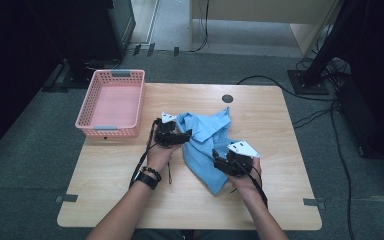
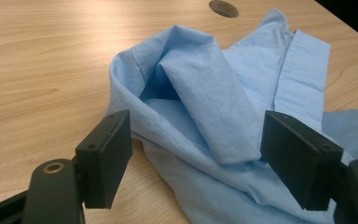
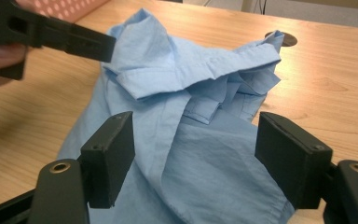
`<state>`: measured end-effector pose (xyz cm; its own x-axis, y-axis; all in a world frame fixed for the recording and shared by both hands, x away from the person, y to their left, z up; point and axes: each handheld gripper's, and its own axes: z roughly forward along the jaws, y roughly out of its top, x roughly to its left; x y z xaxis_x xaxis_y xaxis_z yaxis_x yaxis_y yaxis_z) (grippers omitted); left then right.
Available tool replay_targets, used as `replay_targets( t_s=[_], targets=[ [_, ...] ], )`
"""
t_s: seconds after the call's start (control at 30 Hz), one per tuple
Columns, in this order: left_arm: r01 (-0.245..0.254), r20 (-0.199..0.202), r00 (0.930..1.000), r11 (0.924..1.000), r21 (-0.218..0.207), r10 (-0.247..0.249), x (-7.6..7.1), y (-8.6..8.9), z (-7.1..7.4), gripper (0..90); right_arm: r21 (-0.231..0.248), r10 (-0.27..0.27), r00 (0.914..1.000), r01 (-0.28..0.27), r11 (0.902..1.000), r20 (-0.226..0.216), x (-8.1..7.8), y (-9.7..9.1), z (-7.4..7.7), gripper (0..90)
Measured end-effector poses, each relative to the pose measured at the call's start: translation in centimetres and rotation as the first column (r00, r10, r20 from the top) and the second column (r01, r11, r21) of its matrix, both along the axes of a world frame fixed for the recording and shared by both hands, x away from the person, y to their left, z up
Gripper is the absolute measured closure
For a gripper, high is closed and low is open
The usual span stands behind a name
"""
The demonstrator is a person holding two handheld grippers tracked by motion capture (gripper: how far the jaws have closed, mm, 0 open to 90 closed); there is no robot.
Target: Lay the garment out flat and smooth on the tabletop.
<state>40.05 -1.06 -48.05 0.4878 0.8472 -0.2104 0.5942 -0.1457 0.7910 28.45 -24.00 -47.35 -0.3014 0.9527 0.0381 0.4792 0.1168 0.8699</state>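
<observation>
Left gripper (image 2: 196, 154): jaws spread wide, straddling a folded flap of the shirt (image 2: 214, 107), pads not pressing on it. Released. Right gripper (image 3: 193, 156): jaws also wide apart over the lower part of the shirt, cloth under and between them but no pinch. Released.

Shirt is light blue woven cotton, soft and creased, bunched in a loose heap with a stitched collar band and a hemmed edge showing. It lies flat on the table (image 1: 260, 105), roughly centre, between the two hands; left gripper sits at its upper left edge, right gripper at its lower right.

Table is pale wood-grain laminate with rounded corners and a round cable hole (image 1: 227, 98) near the far edge. A pink perforated plastic basket (image 1: 111, 102) sits at the far left corner, just beside the left gripper. No readable writing. Cables (image 1: 325, 117) trail on the grey carpet to the right.
</observation>
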Motion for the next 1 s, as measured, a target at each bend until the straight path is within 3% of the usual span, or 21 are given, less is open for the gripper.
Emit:
replay_targets(
  t_s=[0.27,0.33,0.63,0.73,0.83,0.9,1.0],
  targets=[
    [0.023,-0.002,0.9997,0.9997,-0.008,-0.023,-0.5,-0.6,-0.1,25.7,-0.052,-0.004,0.9928,-0.002,0.9986,-0.120,2.4,1.7,-4.1,27.5],
    [0.031,-0.001,0.9995,0.9995,-0.009,-0.031,-0.6,-0.7,-0.1,25.7,-0.061,-0.006,0.9931,-0.002,0.9981,-0.118,2.6,2.0,-4.8,27.1],
    [0.064,-0.003,0.9980,0.9979,-0.006,-0.064,-1.1,-1.3,-0.4,25.7,-0.096,-0.018,0.9878,0.003,0.9954,-0.154,2.5,2.4,-5.1,25.9],
    [0.091,-0.009,0.9958,0.9956,0.020,-0.091,-1.5,-1.9,-0.9,25.6,-0.089,-0.019,0.9867,0.004,0.9960,-0.162,2.5,2.3,-5.1,25.3],
    [0.123,-0.013,0.9923,0.9921,0.021,-0.123,-2.0,-2.4,-1.2,25.6,-0.082,-0.020,0.9857,0.006,0.9967,-0.167,2.5,2.3,-5.1,24.5],
    [0.162,-0.016,0.9868,0.9857,0.048,-0.161,-2.4,-3.1,-1.5,20.6,-0.080,-0.022,0.9852,0.009,0.9968,-0.170,2.5,2.3,-5.1,24.4],
    [0.167,-0.032,0.9858,0.9824,0.084,-0.165,-2.6,-3.7,-2.0,20.5,-0.084,-0.023,0.9850,0.008,0.9964,-0.171,2.5,2.3,-5.1,24.4]
  ],
)
